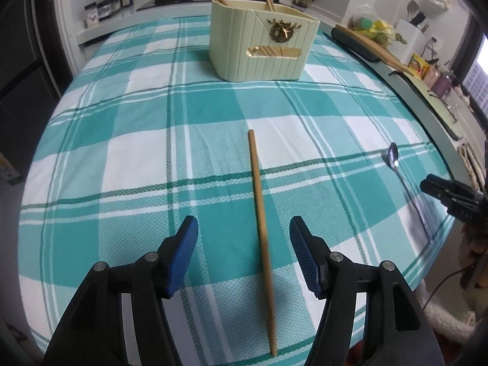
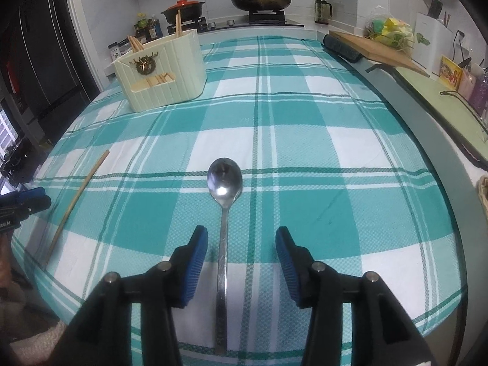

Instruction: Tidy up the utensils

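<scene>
Your left gripper (image 1: 244, 228) is angling down, fingers apart, straddling the chopstick (image 1: 261, 195) without touching. Your right gripper (image 2: 241, 241) is doing likewise over the spoon (image 2: 224, 201). The utensil holder (image 1: 262, 45) is sitting well beyond both.

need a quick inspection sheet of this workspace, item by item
surface: table under a teal and white checked cloth, lying flat.
job's things: one chopstick and a metal spoon lie loose on the cloth; a cream utensil holder stands at the far side with chopsticks already in it.
clutter: nothing seen on the cloth besides these.
grippers: left gripper open, straddling the chopstick, pads clear of it; right gripper open, straddling the spoon's handle, pads clear of it.
cables: a thin dark cable hangs off the table's near right edge.
surroundings: stove with two pans, cutting board, bottles on the counter.
</scene>
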Demonstrator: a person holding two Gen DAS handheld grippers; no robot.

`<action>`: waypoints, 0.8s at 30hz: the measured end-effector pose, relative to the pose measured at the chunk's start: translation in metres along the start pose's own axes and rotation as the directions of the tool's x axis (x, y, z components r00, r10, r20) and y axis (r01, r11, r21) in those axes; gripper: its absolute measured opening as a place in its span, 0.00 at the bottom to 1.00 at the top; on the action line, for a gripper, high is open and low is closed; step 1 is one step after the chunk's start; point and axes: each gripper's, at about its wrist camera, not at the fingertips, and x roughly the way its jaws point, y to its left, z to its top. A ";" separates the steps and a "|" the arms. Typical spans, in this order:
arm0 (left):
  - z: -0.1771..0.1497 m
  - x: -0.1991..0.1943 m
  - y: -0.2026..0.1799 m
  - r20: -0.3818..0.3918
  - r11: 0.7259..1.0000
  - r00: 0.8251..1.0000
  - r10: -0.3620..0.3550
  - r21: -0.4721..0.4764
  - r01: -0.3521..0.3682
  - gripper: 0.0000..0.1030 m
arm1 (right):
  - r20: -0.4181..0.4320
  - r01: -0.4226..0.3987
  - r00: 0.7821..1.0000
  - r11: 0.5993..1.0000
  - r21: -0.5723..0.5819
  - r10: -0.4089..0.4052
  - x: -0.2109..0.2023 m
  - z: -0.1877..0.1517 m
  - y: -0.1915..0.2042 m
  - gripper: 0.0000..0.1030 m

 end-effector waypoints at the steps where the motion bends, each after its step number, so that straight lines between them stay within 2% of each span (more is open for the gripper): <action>1: 0.003 0.003 0.000 -0.010 1.000 1.000 -0.006 0.001 0.006 0.63 | -0.006 -0.003 1.000 1.000 -0.001 0.003 0.002 0.000 0.001 0.46; 7: 0.016 0.022 -0.014 -0.034 0.997 0.999 0.015 0.073 -0.012 0.64 | -0.027 -0.021 0.999 1.000 -0.012 0.021 0.014 0.002 0.013 0.46; 13: 0.025 0.056 -0.016 -0.100 0.994 0.992 0.071 0.089 -0.062 0.64 | -0.043 -0.004 0.999 1.000 -0.012 0.003 0.022 0.008 0.011 0.46; 16: 0.026 0.062 -0.020 -0.093 0.988 0.990 0.107 0.119 -0.095 0.65 | -0.056 0.000 0.998 1.000 -0.023 -0.001 0.028 0.011 0.011 0.46; 22: 0.036 0.071 -0.023 -0.104 0.989 0.990 0.095 0.125 -0.082 0.73 | -0.076 0.045 0.996 0.994 -0.097 -0.053 0.054 0.022 0.028 0.48; 24: 0.040 0.074 -0.022 -0.104 0.989 0.990 0.095 0.120 -0.083 0.74 | -0.053 0.074 0.995 0.990 -0.122 -0.081 0.060 0.028 0.033 0.48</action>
